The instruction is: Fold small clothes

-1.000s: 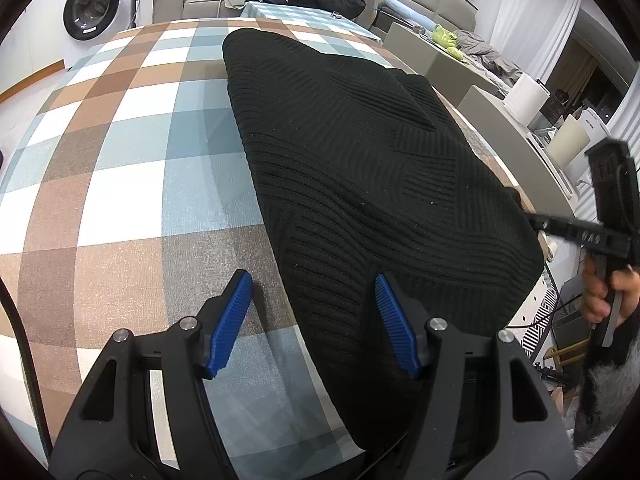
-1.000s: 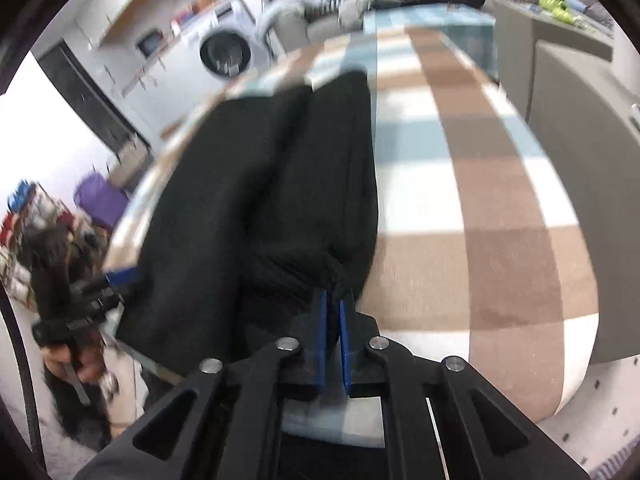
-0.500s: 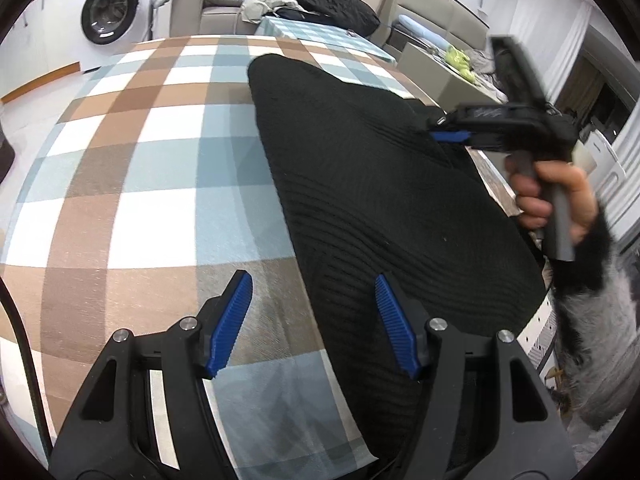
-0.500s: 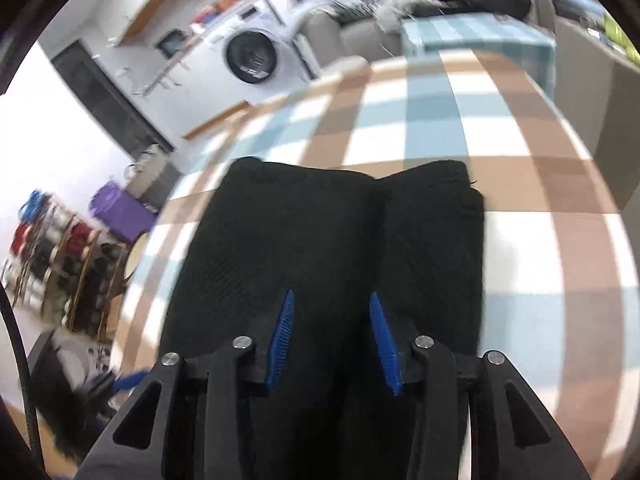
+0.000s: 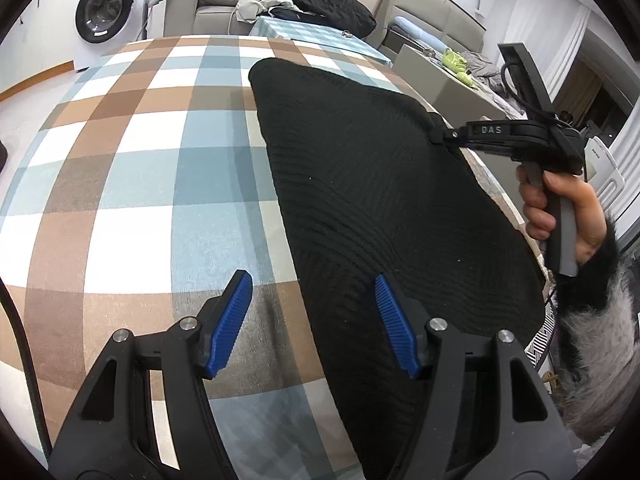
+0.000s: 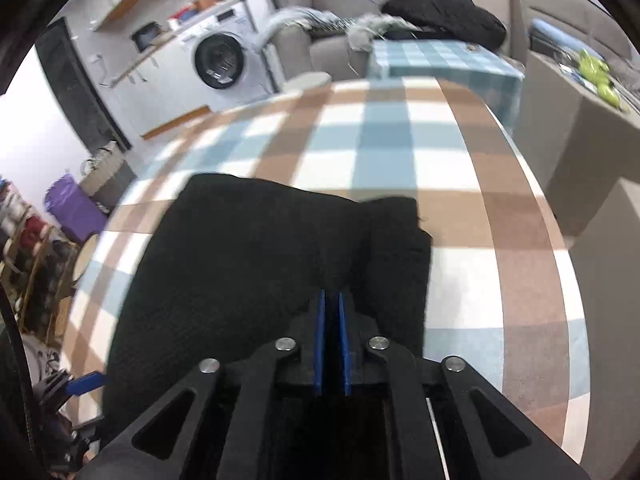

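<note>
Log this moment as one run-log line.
task: fold small clothes | left hand-held gripper: open above black knit garment | right hand-held gripper: closing on garment's edge | surface: checked tablecloth

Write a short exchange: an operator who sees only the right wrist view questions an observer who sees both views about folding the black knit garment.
Operator: Where on the garment is my right gripper biting?
Observer: The right gripper, jaws closing with fabric between them, is at the far corner of the black knit garment, by the table's right edge.
Operator: Is the left gripper holding anything?
Observer: No. The left gripper is open, one pad over the checked tablecloth, the other over the garment's near part.
</note>
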Demonstrator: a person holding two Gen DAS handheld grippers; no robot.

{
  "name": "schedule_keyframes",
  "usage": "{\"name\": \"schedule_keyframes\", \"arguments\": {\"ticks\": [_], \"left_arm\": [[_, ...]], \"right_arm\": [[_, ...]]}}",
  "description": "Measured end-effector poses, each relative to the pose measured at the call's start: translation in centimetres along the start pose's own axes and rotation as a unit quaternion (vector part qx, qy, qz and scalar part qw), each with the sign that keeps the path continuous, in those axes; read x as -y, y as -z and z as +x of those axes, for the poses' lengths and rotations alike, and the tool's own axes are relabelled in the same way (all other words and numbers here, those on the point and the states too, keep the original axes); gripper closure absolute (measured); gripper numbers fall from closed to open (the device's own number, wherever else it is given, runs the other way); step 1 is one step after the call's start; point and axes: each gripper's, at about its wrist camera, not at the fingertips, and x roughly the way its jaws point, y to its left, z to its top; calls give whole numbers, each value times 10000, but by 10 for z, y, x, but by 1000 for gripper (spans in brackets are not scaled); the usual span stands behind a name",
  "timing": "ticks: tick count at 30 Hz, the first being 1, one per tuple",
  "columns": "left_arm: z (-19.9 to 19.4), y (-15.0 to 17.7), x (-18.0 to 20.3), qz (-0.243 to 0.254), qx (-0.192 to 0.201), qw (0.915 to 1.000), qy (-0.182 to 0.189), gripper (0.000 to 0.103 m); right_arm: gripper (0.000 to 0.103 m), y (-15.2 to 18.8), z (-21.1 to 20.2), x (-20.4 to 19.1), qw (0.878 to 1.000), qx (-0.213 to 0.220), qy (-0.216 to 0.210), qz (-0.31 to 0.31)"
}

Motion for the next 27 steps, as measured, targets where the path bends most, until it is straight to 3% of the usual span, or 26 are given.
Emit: {"name": "schedule_keyframes", "arguments": {"ticks": [3, 5, 6, 9, 10, 11, 12, 13, 14, 16, 20, 21, 25, 27], "left_arm": [[-3, 3, -1, -46, -4, 10000, 1, 42], [-3, 4, -2, -67, -4, 10000, 16, 42], [-2, 4, -3, -72, -7, 10000, 18, 42], [1, 2, -2, -58, -11, 10000, 30, 42], [2, 1, -2, -50, -10, 10000, 23, 42], [2, 0, -1, -36, 4, 10000, 10, 42], [1, 0, 0, -26, 23, 10000, -3, 42], [0, 1, 1, -14, 35, 10000, -36, 42], [-1, 1, 2, -1, 39, 10000, -77, 42], [-3, 2, 0, -8, 49, 10000, -66, 42], [0, 1, -1, -38, 19, 10000, -61, 42], [0, 1, 0, -23, 21, 10000, -82, 42], [-7, -2, 3, 4, 101, 9999, -115, 42], [-12, -4, 8, 73, 191, 9996, -179, 42]], "right_arm": [[86, 19, -20, 8, 9993, 24, -338, 171], [66, 44, -38, 11, 9971, 13, -730, 216], [62, 55, -42, 10, 9955, -35, -916, 233], [62, 84, -46, 3, 9873, -253, -1522, 371], [62, 88, -45, -1, 9866, -240, -1571, 363], [69, 90, -45, -5, 9872, -204, -1546, 334], [77, 91, -44, -7, 9873, -152, -1548, 337], [98, 91, -44, -8, 9880, -119, -1501, 349], [98, 92, -50, -11, 9894, -26, -1430, 266], [99, 98, -64, -17, 9929, 170, -1179, 26], [96, 106, -44, -9, 9967, -296, -750, 135], [95, 106, -46, -6, 9957, -258, -859, 235], [76, 105, -55, 4, 9912, -75, -1212, 527], [75, 104, -49, 8, 9891, -69, -1325, 638]]}}
